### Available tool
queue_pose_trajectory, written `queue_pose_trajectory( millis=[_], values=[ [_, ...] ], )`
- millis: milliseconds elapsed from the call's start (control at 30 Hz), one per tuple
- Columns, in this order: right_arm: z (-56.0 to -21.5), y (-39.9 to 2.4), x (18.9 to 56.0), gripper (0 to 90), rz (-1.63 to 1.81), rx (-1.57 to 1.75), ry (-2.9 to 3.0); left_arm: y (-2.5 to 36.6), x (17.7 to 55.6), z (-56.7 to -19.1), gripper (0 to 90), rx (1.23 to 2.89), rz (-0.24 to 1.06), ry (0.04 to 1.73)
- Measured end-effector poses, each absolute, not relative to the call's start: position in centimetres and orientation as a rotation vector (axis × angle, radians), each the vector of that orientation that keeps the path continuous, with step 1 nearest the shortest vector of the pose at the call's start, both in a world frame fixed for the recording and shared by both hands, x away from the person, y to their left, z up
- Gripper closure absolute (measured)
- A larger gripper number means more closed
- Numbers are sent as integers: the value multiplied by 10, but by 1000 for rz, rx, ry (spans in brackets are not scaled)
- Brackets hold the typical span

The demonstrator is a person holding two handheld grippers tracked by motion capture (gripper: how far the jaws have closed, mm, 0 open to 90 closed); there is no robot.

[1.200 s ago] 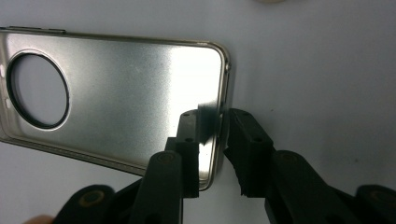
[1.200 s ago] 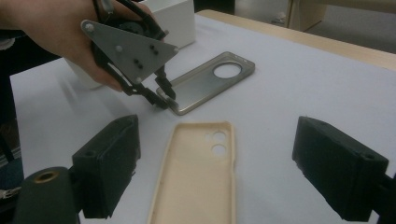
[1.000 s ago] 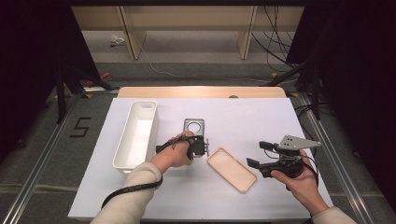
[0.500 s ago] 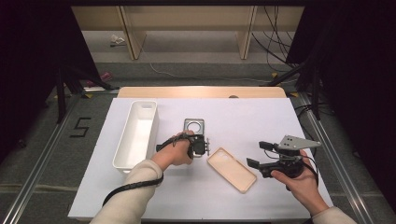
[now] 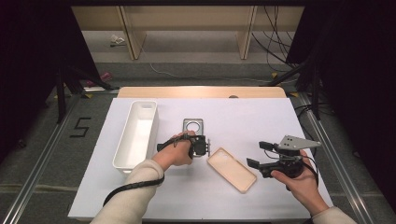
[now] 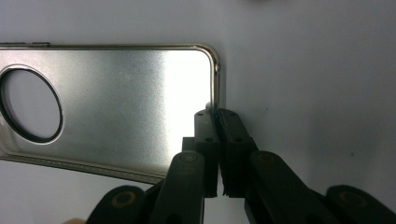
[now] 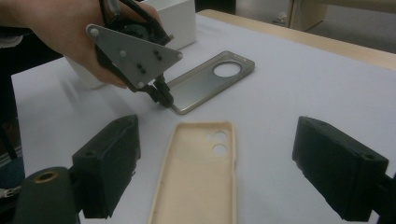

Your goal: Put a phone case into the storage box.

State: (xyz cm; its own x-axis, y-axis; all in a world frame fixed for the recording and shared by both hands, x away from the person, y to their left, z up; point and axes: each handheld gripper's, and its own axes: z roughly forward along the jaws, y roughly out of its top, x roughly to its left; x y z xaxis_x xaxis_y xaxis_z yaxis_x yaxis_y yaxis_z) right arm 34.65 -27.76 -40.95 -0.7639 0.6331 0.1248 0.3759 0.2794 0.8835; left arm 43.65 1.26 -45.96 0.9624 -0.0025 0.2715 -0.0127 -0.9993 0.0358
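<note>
A silver phone case (image 5: 193, 126) with a round camera hole lies flat on the white table cover. My left gripper (image 5: 200, 142) reaches down to its near end. In the left gripper view the jaws have just been closing and now pinch the raised rim of the silver case (image 6: 116, 102) between the left gripper's tips (image 6: 215, 114). A beige phone case (image 5: 232, 169) lies inside-up to the right. My right gripper (image 5: 259, 154) hovers at its right end, open. In the right gripper view the beige case (image 7: 196, 172) lies between and beyond the right gripper's wide jaws (image 7: 219, 154), untouched.
A long white bin (image 5: 122, 140) stands left of the silver case, beside the left hand. The white table cover (image 5: 261, 116) stretches bare to the back right. Wooden shelving and cables lie beyond the table's far edge.
Neither hand has visibly shifted. Both cases and the bin lie where they were.
</note>
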Motion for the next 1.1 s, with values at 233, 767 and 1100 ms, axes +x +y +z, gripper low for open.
queue_pose_trajectory(
  millis=[233, 767, 1100],
  values=[
    [-409, -278, 346, 161, 1480, 930, 2297, 14, 435, -459, 883, 3072, 415, -6],
    [-410, -278, 347, 161, 1480, 937, 2291, 21, 421, -449, 888, 3006, 519, -23],
    [-410, -276, 349, 161, 1467, 953, 2285, 36, 399, -442, 889, 2963, 577, -20]
  ],
)
